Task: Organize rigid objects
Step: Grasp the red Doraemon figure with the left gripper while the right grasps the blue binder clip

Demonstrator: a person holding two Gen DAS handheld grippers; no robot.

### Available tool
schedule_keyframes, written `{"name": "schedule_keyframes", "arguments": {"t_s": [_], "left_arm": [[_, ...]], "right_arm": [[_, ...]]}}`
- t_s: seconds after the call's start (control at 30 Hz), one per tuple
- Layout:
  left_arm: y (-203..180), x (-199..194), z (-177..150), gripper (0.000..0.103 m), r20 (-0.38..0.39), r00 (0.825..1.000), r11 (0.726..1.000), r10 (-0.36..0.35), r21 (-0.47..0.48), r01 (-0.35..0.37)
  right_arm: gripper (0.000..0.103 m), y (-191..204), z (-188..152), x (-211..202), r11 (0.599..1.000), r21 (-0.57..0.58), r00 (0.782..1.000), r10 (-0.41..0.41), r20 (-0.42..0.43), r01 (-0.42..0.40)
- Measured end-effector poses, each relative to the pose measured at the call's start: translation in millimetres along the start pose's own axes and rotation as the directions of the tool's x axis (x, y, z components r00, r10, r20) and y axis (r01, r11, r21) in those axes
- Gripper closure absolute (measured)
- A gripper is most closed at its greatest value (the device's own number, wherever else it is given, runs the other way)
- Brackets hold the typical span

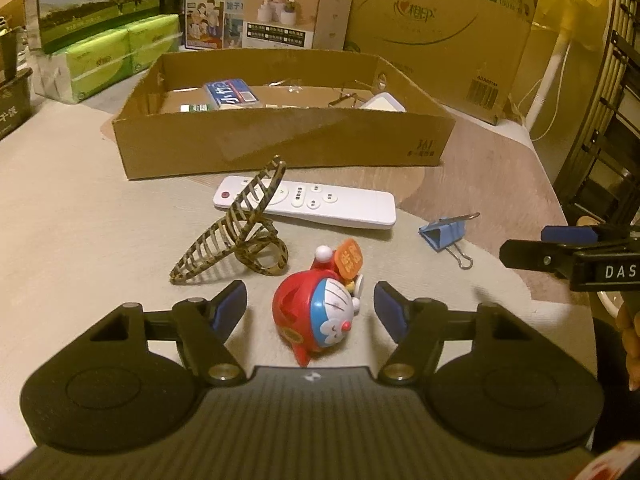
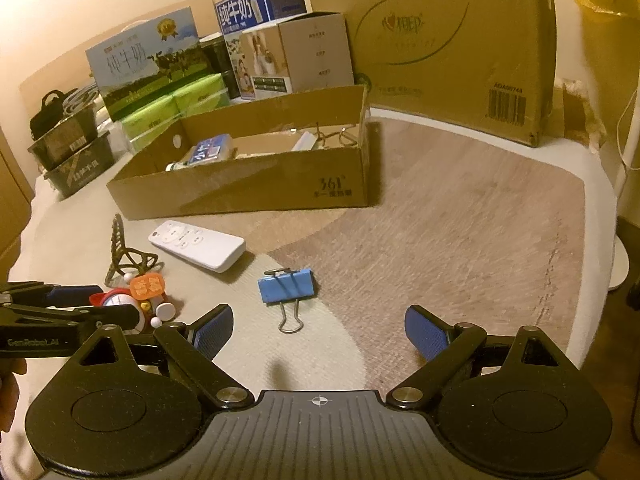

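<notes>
A red and blue cat figurine (image 1: 316, 312) lies on its side on the tabletop between the fingers of my left gripper (image 1: 310, 306). The jaws stand open, with a gap on both sides of the toy. Beyond it are a tortoiseshell hair claw (image 1: 240, 232), a white remote (image 1: 308, 202) and a blue binder clip (image 1: 442, 232). My right gripper (image 2: 318, 332) is open and empty, and the binder clip (image 2: 286, 284) lies just ahead of it. The figurine (image 2: 132, 304) shows at the left of the right wrist view, partly hidden behind the left gripper's finger.
A low open cardboard box (image 1: 280, 148) stands behind the objects and holds a blue packet, glasses and small items. Behind it are a large carton (image 1: 440, 20), milk boxes (image 1: 96, 0) and green tissue packs (image 1: 120, 52). Black crates (image 2: 76, 156) stand at the far left.
</notes>
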State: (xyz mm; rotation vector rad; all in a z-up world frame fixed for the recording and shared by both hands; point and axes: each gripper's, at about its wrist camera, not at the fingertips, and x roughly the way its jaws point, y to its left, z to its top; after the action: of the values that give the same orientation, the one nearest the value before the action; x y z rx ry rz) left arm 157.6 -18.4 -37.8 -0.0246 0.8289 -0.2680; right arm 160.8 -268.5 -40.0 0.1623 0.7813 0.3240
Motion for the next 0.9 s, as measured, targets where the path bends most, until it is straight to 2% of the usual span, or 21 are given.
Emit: {"name": "schedule_keyframes", "arguments": {"t_s": [0.07,0.67,0.9], "left_arm": [[0.7,4.9,0.5,0.042,-0.006,1.000,1.000,-0.012,0.005,0.012],[7.0,23.6,4.4,0.061,-0.028,0.997,0.997,-0.077,-0.011,0.077],[7.1,19.5,-0.1,0.062,-0.034,0.996,0.996,-0.087,-0.033,0.086]], "right_arm": [[0.011,-0.7,0.5,4.4,1.000,0.001,1.000,0.000,-0.006,0.000],[0.011,0.4,-2.0,31.9,1.000,0.002,0.999,0.005,-0.048,-0.004],[0.011,2.4,-2.6,39.6,1.000,-0.017,0.999,0.008,-0.052,-0.009]]}}
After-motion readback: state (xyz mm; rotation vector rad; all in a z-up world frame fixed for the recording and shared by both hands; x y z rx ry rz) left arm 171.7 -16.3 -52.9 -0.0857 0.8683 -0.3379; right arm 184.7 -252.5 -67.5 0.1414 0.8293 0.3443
